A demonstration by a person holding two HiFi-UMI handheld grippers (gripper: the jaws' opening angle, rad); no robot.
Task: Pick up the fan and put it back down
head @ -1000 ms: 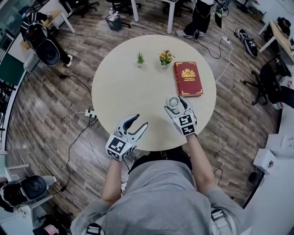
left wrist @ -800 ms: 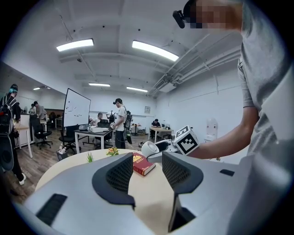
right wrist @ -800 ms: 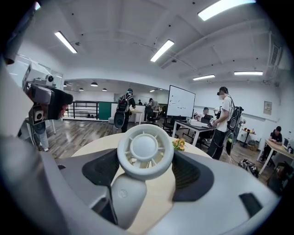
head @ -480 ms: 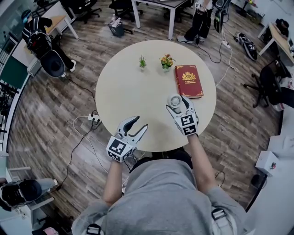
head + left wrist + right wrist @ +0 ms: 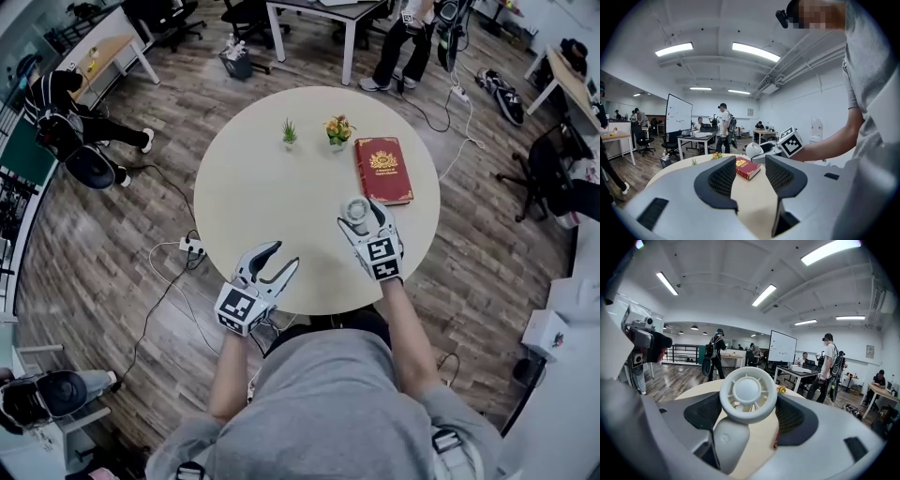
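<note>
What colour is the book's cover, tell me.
Red with gold decoration; the book shows best in the head view.

The fan (image 5: 748, 394) was small and white: a round ring housing with short spokes running to a smooth central hub, set on a rounded, egg-like base. It stood upright in the middle of the right gripper view, its face turned back toward that camera. Its ring sat clamped on both sides in the right gripper (image 5: 749, 414). In the head view the fan (image 5: 354, 208) showed as a pale disc right of centre. In the left gripper view the fan (image 5: 753, 150) appeared as a white dome near mid-frame.
</note>
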